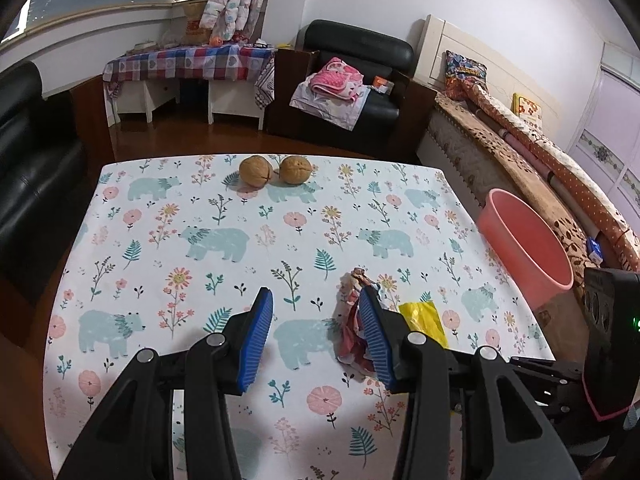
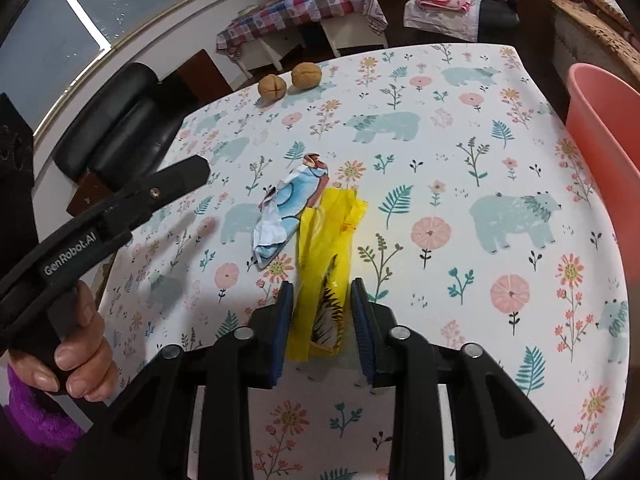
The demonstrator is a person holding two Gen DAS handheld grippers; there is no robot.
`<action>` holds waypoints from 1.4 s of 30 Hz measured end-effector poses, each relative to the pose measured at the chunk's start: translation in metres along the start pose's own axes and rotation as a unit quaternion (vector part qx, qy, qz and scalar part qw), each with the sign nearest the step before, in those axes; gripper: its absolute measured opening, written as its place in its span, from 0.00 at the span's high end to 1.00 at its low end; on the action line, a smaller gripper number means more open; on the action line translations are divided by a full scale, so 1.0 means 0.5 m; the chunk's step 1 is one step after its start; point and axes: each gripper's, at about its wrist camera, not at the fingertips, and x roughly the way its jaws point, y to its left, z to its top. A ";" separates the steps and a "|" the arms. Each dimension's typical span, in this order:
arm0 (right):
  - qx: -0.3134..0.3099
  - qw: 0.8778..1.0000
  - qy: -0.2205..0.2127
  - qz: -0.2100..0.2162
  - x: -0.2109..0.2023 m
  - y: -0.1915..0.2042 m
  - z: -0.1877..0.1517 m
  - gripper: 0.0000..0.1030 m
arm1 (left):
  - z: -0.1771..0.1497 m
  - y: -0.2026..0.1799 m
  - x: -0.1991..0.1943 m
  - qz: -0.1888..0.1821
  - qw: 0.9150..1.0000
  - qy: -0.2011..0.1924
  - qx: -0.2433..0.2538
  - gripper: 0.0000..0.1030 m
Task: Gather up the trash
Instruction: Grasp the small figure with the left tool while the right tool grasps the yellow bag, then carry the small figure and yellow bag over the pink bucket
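Left gripper [image 1: 316,336] over the near part of the table [image 1: 160,216], jaws wide apart, nothing between them. Crumpled wrapper [image 1: 354,332] lies on the cloth just outside and partly behind its right finger, touching or nearly so, can't tell which. In the right wrist view the same wrapper shows its white-blue side, ahead-left of the right gripper.

Right gripper [image 2: 322,320] low over the cloth, jaws partly apart, straddling the near end of the yellow wrapper [image 2: 326,248]. Pads sit either side of it with a gap on the right side; not clamped yet. Yellow wrapper runs forward from between the fingers, flat on the table, its far end just beside the crumpled wrapper, edges touching or overlapping.

Pink bin [image 2: 604,132] off the table's right edge, ahead-right of the right gripper, well apart from both wrappers. Also seen from the left wrist, far right of the left gripper.

Two walnuts [image 1: 275,170] side by side at the far table edge, straight ahead of the left gripper, well apart from the trash.
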 end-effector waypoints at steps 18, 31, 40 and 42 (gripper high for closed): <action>0.034 0.995 -0.046 -0.078 -0.066 -0.116 -0.012 0.86 | -0.023 -0.046 0.098 -0.018 0.998 0.065 0.011 0.57; 0.024 0.997 -0.049 -0.058 -0.066 -0.115 -0.018 0.77 | -0.022 -0.072 0.104 -0.013 0.998 0.063 0.019 0.88; 0.032 0.996 -0.080 -0.021 -0.100 -0.115 -0.017 0.68 | -0.013 -0.059 0.067 -0.015 0.999 0.043 -0.002 0.88; 0.032 0.995 -0.091 -0.015 -0.111 -0.116 -0.014 0.68 | -0.010 -0.054 0.058 -0.015 0.999 0.039 -0.006 0.88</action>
